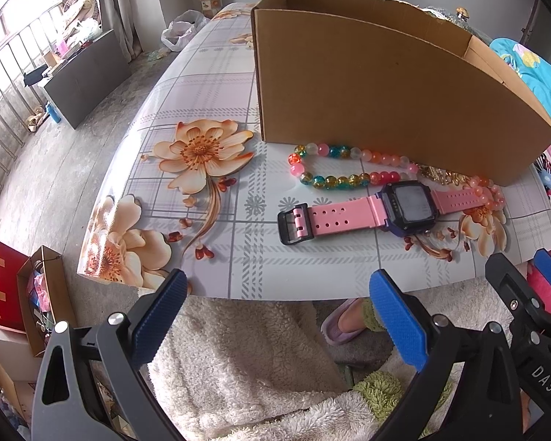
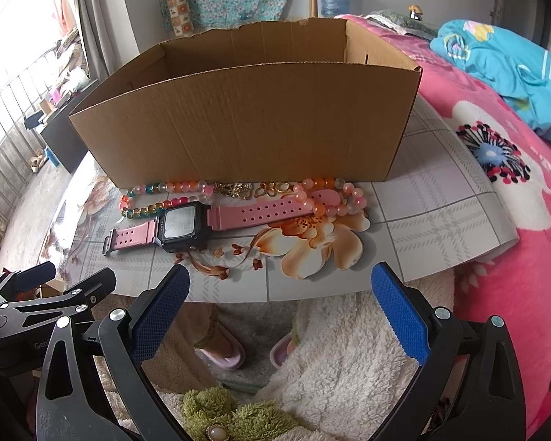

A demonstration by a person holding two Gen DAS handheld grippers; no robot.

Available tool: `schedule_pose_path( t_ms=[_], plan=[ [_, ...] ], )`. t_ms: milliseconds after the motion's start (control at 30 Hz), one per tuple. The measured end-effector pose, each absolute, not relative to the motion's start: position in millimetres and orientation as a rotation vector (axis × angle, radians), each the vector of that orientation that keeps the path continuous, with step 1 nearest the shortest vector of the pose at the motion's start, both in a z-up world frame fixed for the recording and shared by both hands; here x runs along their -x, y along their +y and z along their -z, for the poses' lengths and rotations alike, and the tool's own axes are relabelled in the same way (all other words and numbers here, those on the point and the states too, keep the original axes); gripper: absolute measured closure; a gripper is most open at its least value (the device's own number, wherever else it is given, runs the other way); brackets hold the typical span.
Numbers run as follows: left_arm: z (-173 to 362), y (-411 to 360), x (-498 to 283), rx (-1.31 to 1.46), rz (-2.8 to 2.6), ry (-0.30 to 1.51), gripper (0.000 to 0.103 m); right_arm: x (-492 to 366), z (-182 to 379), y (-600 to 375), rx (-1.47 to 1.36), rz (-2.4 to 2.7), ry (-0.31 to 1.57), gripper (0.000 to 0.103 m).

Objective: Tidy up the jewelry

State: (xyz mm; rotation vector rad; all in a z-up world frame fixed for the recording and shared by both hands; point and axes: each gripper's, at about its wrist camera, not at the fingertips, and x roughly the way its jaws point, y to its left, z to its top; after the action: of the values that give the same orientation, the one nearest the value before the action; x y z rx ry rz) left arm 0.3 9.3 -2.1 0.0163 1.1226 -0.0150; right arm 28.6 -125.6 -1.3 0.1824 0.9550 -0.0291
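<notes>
You are holding both grippers low at the near edge of a flower-patterned table point(image 1: 209, 117), each with its blue pads spread wide and nothing between them. In the left wrist view, your left gripper point(image 1: 275, 316) fills the bottom of the frame; in the right wrist view, your right gripper point(image 2: 281, 312) does the same. Ahead, in the middle of both frames, lies a pink watch point(image 1: 378, 213) flat on the tabletop, its strap running left to right across your line of approach. Just behind it, touching or nearly touching, sit a colourful bead bracelet point(image 1: 334, 167), a pale pink bead strand point(image 2: 334, 193) draped over the strap's right end, and a small gold piece point(image 2: 238, 188). Behind them all stands an open cardboard box point(image 2: 246, 117), its near wall just beside the beads. The watch face sits right of centre for the left gripper and left of centre for the right one, so neither looks clearly nearer. Closing across the strap's narrow width should be easiest.
</notes>
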Motion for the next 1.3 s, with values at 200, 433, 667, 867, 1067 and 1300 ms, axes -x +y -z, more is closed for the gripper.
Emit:
schedule_pose_path(
  t_ms=[200,433,667,867,1067,1300],
  plan=[
    [2.0,9.2,-0.2,-0.016,0.014,1.122,0.006,-29.0,1.1,-124.6,-0.181,0.030,0.955,0.008],
    [1.9,9.5,-0.3,-0.016,0.015,1.123,0.006,-28.9,1.1,-123.7,-0.180,0.030,0.954,0.008],
    [2.1,9.7,-0.2,-0.016,0.014,1.123,0.006,-29.4,0.8,-123.2,-0.181,0.031,0.955,0.008],
    [1.9,9.4,-0.3,-0.016,0.014,1.122,0.006,-29.4,0.9,-122.5,-0.180,0.031,0.956,0.008],
    [1.9,9.5,-0.2,-0.015,0.014,1.122,0.006,-29.1,1.1,-122.1,-0.180,0.031,0.955,0.008],
    [2.5,11.0,-0.6,-0.014,0.013,1.121,0.006,-29.1,0.8,-121.6,-0.178,0.029,0.954,0.008]
  ],
)
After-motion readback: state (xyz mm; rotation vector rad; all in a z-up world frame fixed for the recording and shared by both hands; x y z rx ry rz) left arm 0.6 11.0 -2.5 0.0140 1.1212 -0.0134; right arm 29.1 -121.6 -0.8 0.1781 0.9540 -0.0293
